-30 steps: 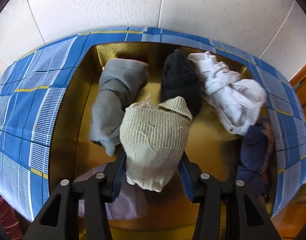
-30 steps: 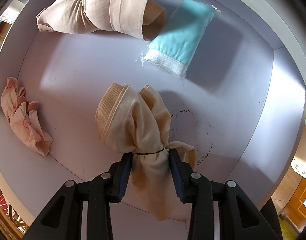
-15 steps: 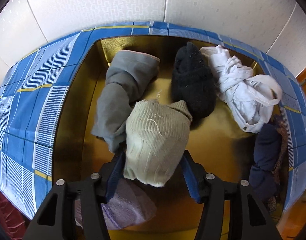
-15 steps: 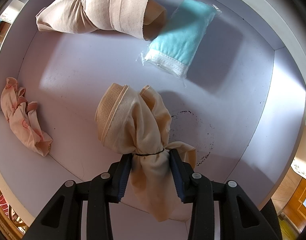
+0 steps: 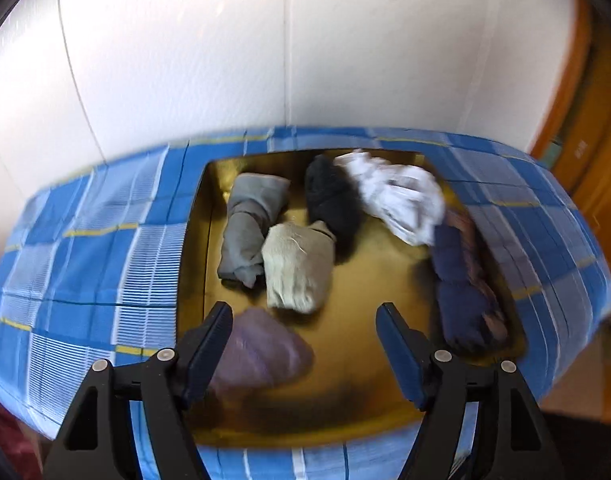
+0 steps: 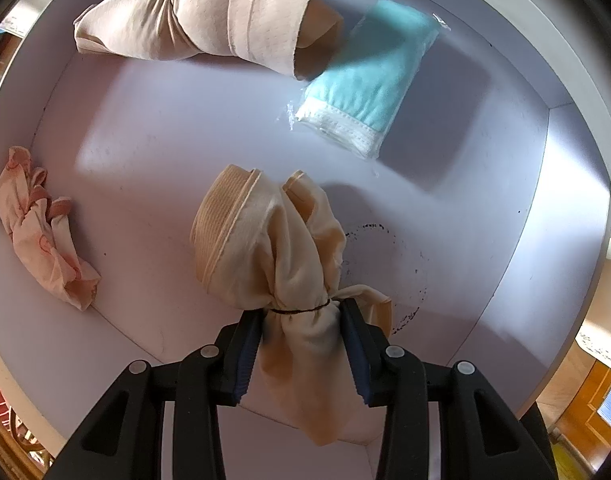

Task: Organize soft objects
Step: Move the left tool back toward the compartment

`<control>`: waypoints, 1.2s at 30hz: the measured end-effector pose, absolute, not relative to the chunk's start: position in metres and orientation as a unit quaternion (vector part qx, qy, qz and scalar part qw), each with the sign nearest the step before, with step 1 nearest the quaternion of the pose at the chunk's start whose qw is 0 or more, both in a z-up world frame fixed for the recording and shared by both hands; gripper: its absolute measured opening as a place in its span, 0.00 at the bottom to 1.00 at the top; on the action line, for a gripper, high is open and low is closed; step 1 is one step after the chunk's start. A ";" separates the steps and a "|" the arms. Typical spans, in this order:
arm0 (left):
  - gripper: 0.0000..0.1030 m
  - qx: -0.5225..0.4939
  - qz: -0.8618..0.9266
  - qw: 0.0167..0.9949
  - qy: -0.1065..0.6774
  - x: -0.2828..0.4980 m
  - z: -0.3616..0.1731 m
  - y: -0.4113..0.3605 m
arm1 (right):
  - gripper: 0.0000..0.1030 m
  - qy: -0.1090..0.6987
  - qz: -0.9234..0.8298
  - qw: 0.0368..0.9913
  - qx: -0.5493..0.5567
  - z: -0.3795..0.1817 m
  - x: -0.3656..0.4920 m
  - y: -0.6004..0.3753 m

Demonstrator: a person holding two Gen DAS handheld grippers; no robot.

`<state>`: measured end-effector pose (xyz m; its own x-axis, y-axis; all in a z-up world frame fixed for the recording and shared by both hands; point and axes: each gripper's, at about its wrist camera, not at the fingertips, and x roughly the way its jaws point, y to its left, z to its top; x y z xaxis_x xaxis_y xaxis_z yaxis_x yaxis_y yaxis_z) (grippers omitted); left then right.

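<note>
Left fingers opening, empty; right fingers clamp tied beige bundle.

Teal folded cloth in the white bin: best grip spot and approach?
Grip the teal cloth across its short width, mid-body, coming from above. It lies flat as a long folded rectangle; the end by the beige roll is crowded, the right side is free.
</note>
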<state>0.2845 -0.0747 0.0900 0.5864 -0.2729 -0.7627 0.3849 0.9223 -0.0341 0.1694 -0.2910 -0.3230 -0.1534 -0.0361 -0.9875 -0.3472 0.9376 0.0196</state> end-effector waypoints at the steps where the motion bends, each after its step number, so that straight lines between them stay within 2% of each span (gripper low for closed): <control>1: 0.73 0.067 -0.204 0.888 0.405 0.269 0.093 -0.071 | 0.40 0.749 0.122 0.638 -0.131 -0.323 0.169 -0.289; 6: 0.75 0.051 -0.272 0.890 0.363 0.199 0.099 -0.048 | 0.41 0.744 0.124 0.639 -0.149 -0.323 0.165 -0.282; 10: 0.81 0.058 -0.290 0.881 0.368 0.155 0.075 -0.038 | 0.40 0.742 0.125 0.641 -0.151 -0.322 0.161 -0.279; 21: 0.81 0.136 -0.255 0.797 0.531 0.115 -0.073 -0.024 | 0.38 0.742 0.109 0.646 -0.142 -0.322 0.150 -0.279; 36: 0.82 0.134 -0.181 0.715 0.662 0.146 -0.174 -0.005 | 0.37 0.759 0.086 0.635 -0.117 -0.325 0.135 -0.292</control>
